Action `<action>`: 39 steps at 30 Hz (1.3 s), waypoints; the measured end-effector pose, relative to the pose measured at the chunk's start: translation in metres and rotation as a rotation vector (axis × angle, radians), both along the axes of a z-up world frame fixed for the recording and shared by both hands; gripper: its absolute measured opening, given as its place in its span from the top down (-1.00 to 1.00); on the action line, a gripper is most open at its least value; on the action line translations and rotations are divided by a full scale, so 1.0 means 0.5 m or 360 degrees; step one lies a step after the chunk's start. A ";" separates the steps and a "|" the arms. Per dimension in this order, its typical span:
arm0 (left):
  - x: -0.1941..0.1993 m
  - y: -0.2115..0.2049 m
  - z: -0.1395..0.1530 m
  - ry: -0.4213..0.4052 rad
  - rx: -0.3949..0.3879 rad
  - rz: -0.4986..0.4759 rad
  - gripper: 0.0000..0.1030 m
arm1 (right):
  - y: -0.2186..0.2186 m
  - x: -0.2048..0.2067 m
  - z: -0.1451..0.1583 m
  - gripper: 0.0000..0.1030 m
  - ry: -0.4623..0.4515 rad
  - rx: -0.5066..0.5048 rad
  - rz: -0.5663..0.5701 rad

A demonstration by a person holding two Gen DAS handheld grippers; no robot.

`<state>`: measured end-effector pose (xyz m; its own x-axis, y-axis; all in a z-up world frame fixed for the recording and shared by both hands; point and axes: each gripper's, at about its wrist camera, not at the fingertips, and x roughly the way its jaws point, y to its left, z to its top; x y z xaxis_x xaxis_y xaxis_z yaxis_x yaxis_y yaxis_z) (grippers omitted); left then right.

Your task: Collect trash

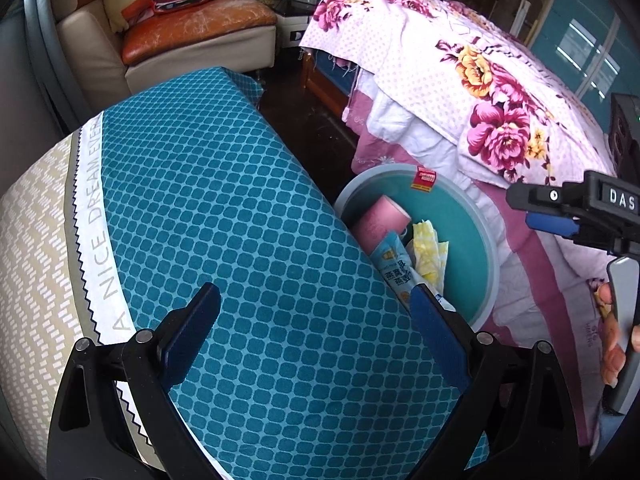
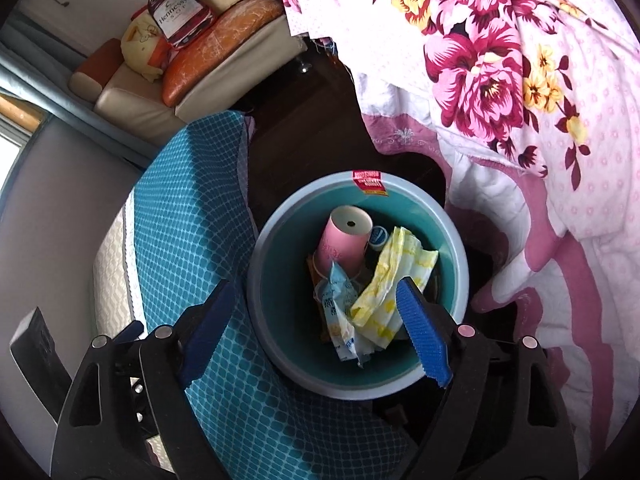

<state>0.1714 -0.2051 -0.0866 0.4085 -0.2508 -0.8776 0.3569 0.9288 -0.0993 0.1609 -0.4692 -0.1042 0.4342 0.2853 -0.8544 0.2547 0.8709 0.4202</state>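
Bedroom floor, bin (image 2: 256, 280) between teal cushion (image 2: 192, 216) and floral quilt (image 2: 520, 80), both jaws released

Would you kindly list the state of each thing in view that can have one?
Right gripper: open, empty, above the bin.
Left gripper: open, empty, over the teal cushion.
Trash bin: upright, no lid, partly filled.
Pink paper cup: in the bin, bottom up.
Yellow wrapper: crumpled, in the bin.
Blue-white packet: crumpled, in the bin.
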 end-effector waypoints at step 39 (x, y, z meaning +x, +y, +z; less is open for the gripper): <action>-0.216 0.126 0.096 -0.0087 0.0017 0.0215 -0.85 | 0.110 -0.244 0.143 -0.86 -0.0188 -0.0391 0.0249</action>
<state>0.0633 -0.1420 -0.0388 0.4854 -0.1811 -0.8553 0.2332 0.9697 -0.0730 0.0388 -0.4141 -0.0329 0.5015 0.1477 -0.8525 0.0717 0.9748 0.2111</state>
